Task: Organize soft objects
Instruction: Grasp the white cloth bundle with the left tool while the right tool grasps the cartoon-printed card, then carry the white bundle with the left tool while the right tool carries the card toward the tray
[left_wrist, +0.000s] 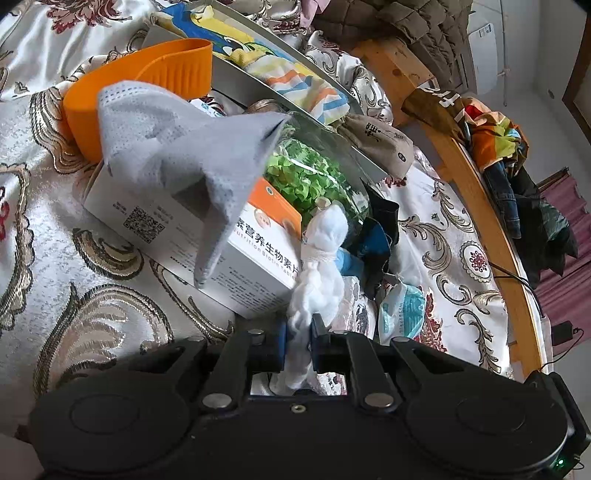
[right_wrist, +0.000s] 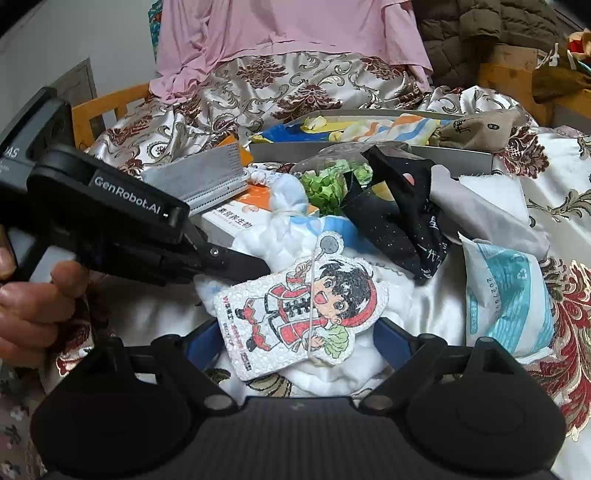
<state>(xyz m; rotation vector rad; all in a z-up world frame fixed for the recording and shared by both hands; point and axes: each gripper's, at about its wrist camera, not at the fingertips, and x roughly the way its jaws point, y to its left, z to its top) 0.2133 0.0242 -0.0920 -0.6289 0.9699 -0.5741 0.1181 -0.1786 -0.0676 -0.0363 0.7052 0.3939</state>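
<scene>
Cotton wadding (left_wrist: 319, 258), white and tied round its middle with a string, is pinched between the closed pads of the left gripper (left_wrist: 298, 334), low on the bedspread (left_wrist: 74, 295) towards its near edge. To lift it well, I judge the pull should go straight up and slowly, since the wad is loose and may stretch or tear. The right gripper (right_wrist: 291, 343) stands wide apart, holding nothing, straddling a cartoon sponge card (right_wrist: 299, 314) that lies on the same cotton. That card may ride up with it. Beyond, a white box (left_wrist: 192, 236) under a grey cloth (left_wrist: 177, 155), a jar of green leaves (left_wrist: 314, 173) and black fabric (right_wrist: 402, 206) crowd the path towards the grey tray (left_wrist: 280, 103).
</scene>
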